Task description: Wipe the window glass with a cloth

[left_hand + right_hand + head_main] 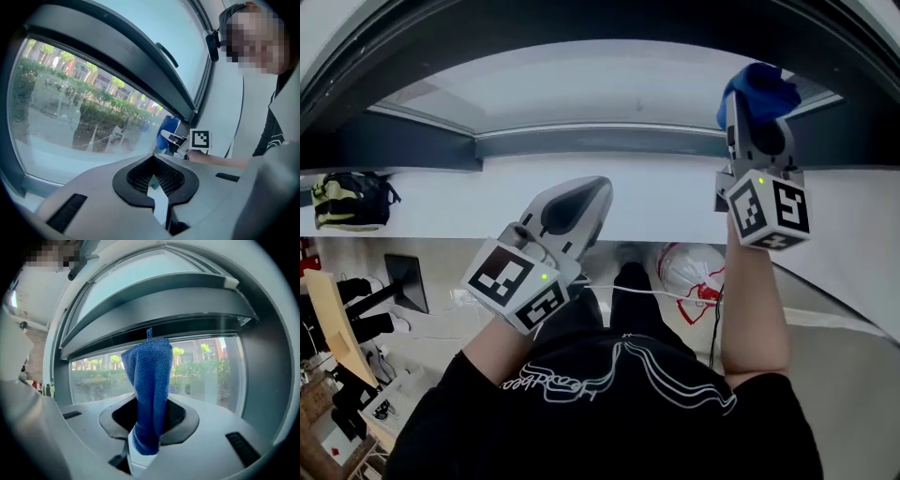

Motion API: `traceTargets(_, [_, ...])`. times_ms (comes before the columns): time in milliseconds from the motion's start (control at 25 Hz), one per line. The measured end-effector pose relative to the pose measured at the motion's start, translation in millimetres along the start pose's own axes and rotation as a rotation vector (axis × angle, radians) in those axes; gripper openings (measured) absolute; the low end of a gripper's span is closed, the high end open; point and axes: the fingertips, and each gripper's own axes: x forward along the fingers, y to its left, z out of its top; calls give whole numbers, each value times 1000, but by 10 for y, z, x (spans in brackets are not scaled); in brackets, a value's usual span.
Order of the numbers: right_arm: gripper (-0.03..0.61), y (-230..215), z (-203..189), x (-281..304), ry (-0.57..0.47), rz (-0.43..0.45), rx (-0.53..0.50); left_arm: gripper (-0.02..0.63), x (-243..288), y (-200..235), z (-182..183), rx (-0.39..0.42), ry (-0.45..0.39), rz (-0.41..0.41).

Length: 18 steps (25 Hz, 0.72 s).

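Right gripper view, right gripper (pixel 149 425) clamped on a blue cloth (pixel 151 380), cloth stood upright before the window glass (pixel 201 373), near the glass's right edge, left gripper (pixel 157 185) pressed together on nothing, pointed at the glass.

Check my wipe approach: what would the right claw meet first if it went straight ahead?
Likely the window glass, reached first by the blue cloth the right claw grips; distance is unclear.

Ledge (pixel 441 202): white, spans the view side to side.
Backpack (pixel 352 200): yellow and black, at the ledge's left end.
Plastic bag (pixel 694 272): white, red print, below the ledge.
Cable (pixel 652 293): white, beside the bag, below the ledge.
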Motion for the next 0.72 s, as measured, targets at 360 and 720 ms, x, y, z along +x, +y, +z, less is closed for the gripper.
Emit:
traceTargets(360, [94, 2140, -269, 413, 21, 253, 10, 5, -1286, 1057, -21, -56, -67, 184])
traceTargets(720, [94, 4103, -491, 804, 42, 442, -2, 5, -2541, 2029, -70, -105, -114, 315])
